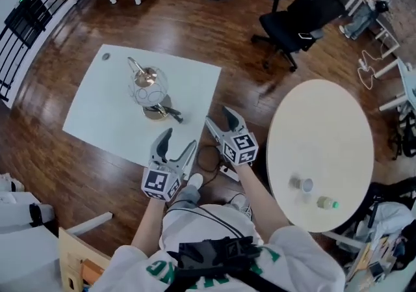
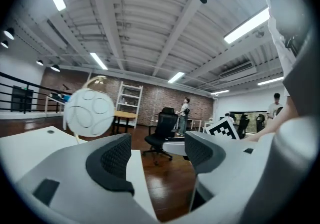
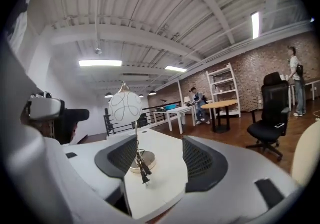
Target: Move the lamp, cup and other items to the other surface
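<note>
Lamp (image 1: pixel 149 92) upright on the square bench (image 1: pixel 97 121), stem vertical. Left gripper (image 1: pixel 177 144), wide and empty, lies nearer, with the lamp ahead-left. Right gripper (image 1: pixel 221 120), also wide and empty, sights the lamp between its jaws. Cup (image 1: pixel 303 184) on the round bench (image 1: pixel 325 128).

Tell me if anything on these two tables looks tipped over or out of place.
The small green-capped bottle seems to lie on its side near the edge of the round table, beside the cup. The lamp stands upright on the square table, its plug loose by the base.
</note>
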